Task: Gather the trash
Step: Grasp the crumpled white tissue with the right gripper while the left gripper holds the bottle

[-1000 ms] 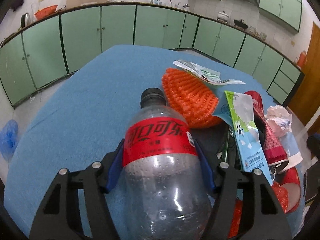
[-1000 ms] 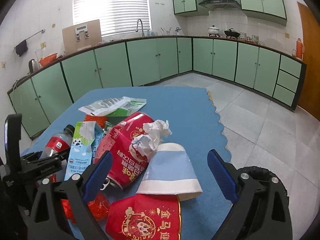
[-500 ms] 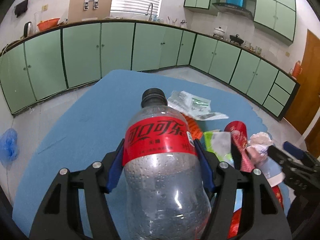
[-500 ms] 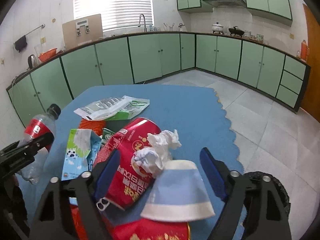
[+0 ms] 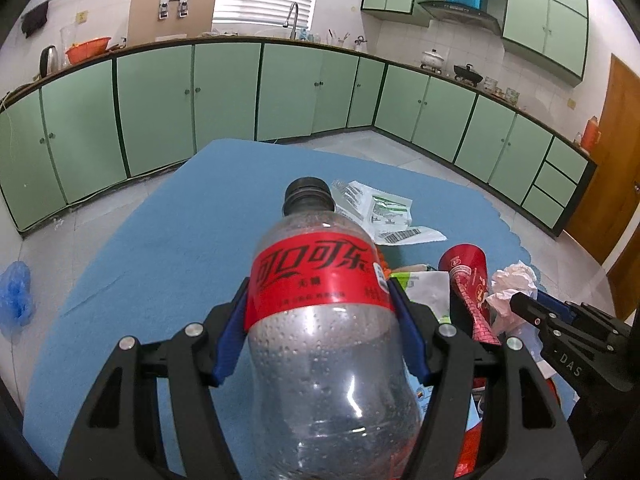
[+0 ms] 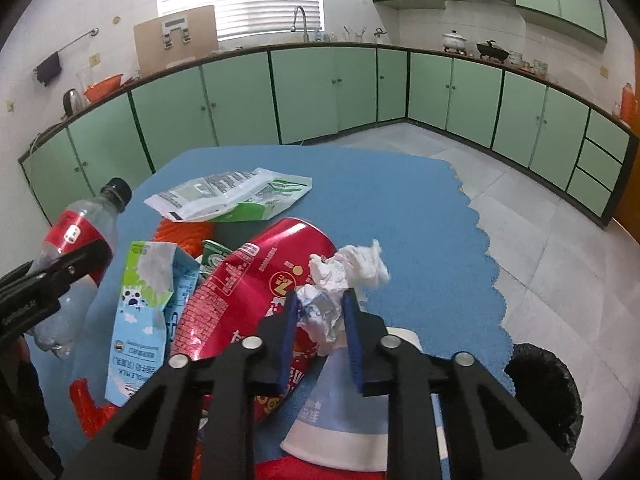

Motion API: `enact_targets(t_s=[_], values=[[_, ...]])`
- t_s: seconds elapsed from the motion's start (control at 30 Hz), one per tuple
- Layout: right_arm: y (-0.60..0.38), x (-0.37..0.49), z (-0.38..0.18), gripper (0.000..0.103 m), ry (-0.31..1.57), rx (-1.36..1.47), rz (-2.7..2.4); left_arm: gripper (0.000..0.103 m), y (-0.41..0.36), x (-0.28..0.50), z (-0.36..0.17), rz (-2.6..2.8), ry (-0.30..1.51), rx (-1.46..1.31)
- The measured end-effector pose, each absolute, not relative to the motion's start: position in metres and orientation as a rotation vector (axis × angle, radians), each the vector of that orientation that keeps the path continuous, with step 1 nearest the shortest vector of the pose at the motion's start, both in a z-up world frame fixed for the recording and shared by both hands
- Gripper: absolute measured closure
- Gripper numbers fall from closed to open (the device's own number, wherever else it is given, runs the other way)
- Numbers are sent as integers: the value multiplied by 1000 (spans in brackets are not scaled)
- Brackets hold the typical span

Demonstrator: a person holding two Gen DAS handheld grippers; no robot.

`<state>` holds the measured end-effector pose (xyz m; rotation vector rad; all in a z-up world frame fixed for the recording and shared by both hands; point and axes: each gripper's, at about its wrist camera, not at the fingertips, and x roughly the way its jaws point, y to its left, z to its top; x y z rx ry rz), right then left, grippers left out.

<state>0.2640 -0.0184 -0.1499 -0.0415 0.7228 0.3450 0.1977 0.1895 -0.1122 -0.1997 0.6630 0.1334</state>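
Note:
A clear plastic cola bottle (image 5: 320,320) with a red label and black cap is held up over the blue tablecloth (image 5: 160,264), my left gripper (image 5: 318,296) shut on its label band. The right wrist view shows the same bottle (image 6: 80,232) at the left, in that gripper (image 6: 60,276). My right gripper (image 6: 320,300) is closing its jaws on a crumpled white tissue (image 6: 348,264), and its blue pads touch the wad's lower part. The tissue lies on a red can (image 6: 256,280) and a blue-and-white paper cup (image 6: 344,400).
Beside the can lie a blue milk pouch (image 6: 140,300), a white-green pouch (image 6: 232,196) and an orange ridged thing (image 6: 180,232). A black-lined bin (image 6: 548,392) stands off the cloth's right edge. A blue plastic bag (image 5: 16,296) lies on the floor at the left.
My right gripper has moved forward over the pile and its jaws have narrowed from wide apart onto the tissue. The left gripper has risen a little with the bottle in it.

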Motion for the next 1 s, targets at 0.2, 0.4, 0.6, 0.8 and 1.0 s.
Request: enact_targets(t_s=[0.2, 0.4, 0.6, 0.8, 1.0], values=[[-23, 253, -132, 86, 667, -9, 369, 40, 180, 196, -105, 116, 649, -189], [-39, 243, -106, 86, 602, 41, 381, 40, 162, 193, -90, 79, 616, -171], [-64, 229, -86, 86, 556, 57, 353, 41, 131, 194, -76, 20, 592, -150], [-95, 215, -74, 86, 534, 65, 289, 41, 90, 196, -68, -66, 585, -131], [-135, 202, -71, 86, 524, 81, 204, 41, 35, 202, -65, -165, 581, -105]])
